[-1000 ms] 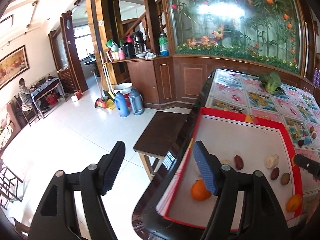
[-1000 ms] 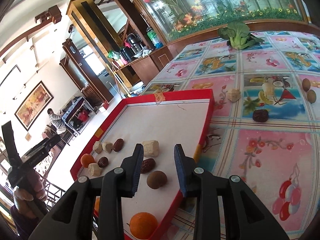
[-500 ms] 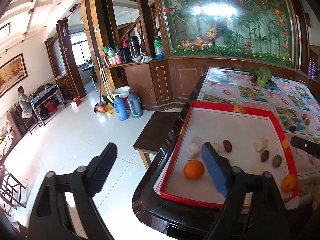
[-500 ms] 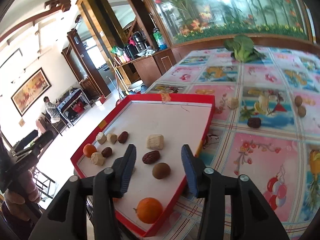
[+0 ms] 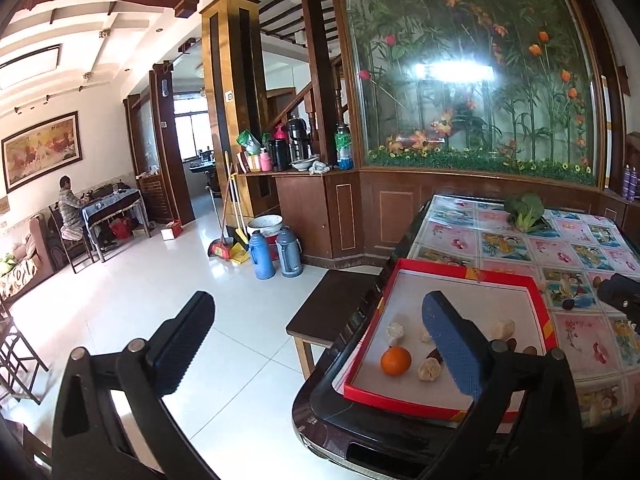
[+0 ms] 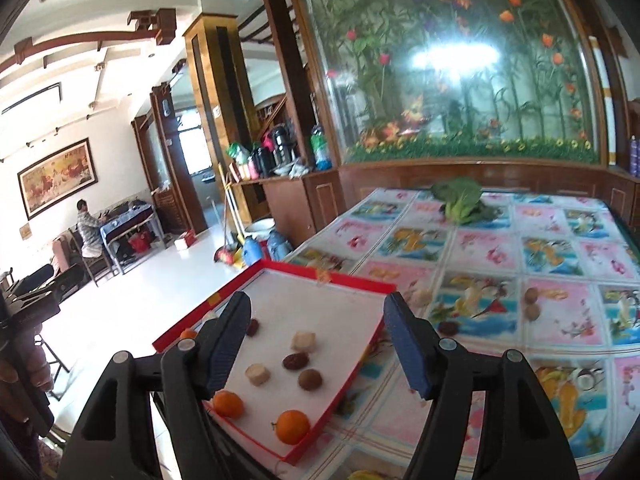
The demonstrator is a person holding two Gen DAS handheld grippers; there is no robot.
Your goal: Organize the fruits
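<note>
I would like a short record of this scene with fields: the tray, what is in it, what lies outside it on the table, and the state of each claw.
tray: red tray with white floor, at the table corner
in tray: two oranges, pale chunks, dark date, brown round fruit
outside tray: two brown round fruits, one dark fruit, leafy greens
left claw: open, empty, off the table edge
right claw: open, empty, above the tray
</note>
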